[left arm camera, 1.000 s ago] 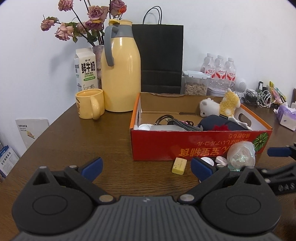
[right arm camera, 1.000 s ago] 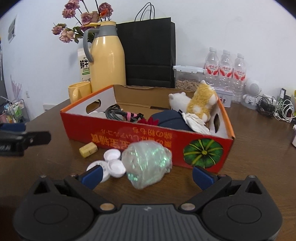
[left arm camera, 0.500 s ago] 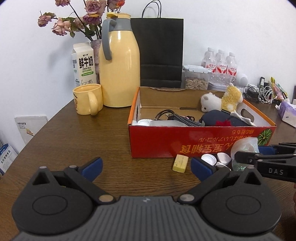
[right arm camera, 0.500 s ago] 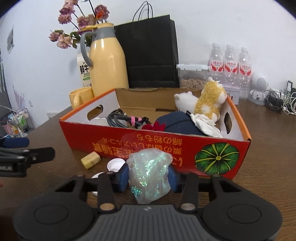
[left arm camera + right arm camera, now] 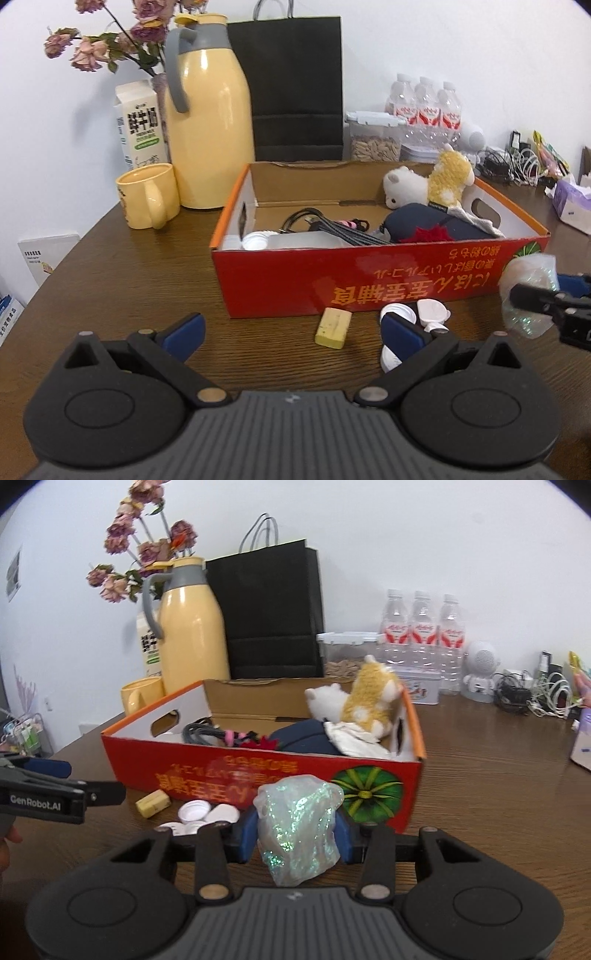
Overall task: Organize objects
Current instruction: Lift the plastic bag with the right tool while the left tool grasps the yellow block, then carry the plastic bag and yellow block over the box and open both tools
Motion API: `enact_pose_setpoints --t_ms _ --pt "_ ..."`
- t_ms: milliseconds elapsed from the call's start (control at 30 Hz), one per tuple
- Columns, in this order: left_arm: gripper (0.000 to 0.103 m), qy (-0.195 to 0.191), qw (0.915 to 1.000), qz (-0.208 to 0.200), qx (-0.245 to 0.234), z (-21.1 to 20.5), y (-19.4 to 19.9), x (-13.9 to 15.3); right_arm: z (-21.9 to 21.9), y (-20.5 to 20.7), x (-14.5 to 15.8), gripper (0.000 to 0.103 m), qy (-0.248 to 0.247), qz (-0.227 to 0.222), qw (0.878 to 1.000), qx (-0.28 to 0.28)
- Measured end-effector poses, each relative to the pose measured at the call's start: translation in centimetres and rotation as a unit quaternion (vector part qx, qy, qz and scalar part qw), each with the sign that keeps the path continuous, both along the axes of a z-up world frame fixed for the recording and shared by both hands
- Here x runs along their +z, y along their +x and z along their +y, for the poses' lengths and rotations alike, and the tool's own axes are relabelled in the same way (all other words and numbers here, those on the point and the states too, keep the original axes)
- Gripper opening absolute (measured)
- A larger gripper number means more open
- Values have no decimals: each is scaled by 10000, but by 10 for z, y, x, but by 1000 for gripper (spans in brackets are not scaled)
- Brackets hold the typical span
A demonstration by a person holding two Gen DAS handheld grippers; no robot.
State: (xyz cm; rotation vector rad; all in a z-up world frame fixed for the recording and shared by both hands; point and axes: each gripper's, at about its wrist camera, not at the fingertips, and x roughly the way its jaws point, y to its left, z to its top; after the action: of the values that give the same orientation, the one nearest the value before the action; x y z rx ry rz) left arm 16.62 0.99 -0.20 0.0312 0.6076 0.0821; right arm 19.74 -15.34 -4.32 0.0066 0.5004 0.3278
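The right claw (image 5: 295, 830) pinches the glittery bag (image 5: 297, 827); the red box (image 5: 258, 771) lies straight ahead, just beyond it.

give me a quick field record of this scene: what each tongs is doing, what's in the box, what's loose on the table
right tongs: shut on the iridescent plastic bundle, just closed around it
left tongs: open, empty
box: red cardboard, open top
in box: two plush toys, dark blue pouch, black cable
loose on table: yellow eraser, white bottle caps, in front of the box
behind box: yellow thermos, yellow mug, black paper bag
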Motion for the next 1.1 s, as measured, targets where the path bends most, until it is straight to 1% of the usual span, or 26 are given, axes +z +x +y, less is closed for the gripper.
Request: enact_pose_setpoints --t_ms 267,300,467,533,567,600,633,667,767,800,867,900,933,1100 --pt "103 136 9996 158 -163 -15 20 -8 -15 -1 -1 41 39 -47 9998 -163" --pt "102 153 9995 195 -179 -18 23 -9 -15 -1 -1 41 42 -48 9998 -164" --pt "86 192 9988 352 -295 -26 37 -19 -14 -2 -3 41 31 -48 9999 -122" --pt "76 167 9984 428 -322 -28 42 -22 -14 -2 -3 41 36 -44 9999 -113" --pt "75 112 9985 406 -348 -28 42 -23 -13 -2 -3 41 38 -40 9999 -108" --pt "72 85 9984 426 -372 -28 43 -24 -13 -3 -3 41 38 -36 9999 -102" --pt "63 74 9981 470 -385 -28 43 -26 -13 -3 -3 41 36 -34 9999 -96" --pt "59 37 9978 533 -402 -28 45 -28 -13 -3 -4 41 35 -31 10000 -88" --pt "52 -208 9974 545 -425 -22 45 -30 -12 -3 -4 41 24 -29 10000 -64" --pt "48 -195 9975 535 -415 -22 46 -30 -12 -3 -4 41 21 -31 10000 -57" --pt "44 -204 9975 519 -422 -22 46 -30 -12 -3 -4 41 14 -24 10000 -42" --pt "35 -202 9976 502 -434 -22 45 -30 -11 -3 -4 41 9 -21 10000 -39" --pt "21 -209 9977 484 -438 -22 45 -29 -11 -3 -4 41 6 -19 10000 -34" --pt "21 -306 9974 435 -476 -20 43 -29 -11 -4 -5 41 -10 -23 10000 -25"
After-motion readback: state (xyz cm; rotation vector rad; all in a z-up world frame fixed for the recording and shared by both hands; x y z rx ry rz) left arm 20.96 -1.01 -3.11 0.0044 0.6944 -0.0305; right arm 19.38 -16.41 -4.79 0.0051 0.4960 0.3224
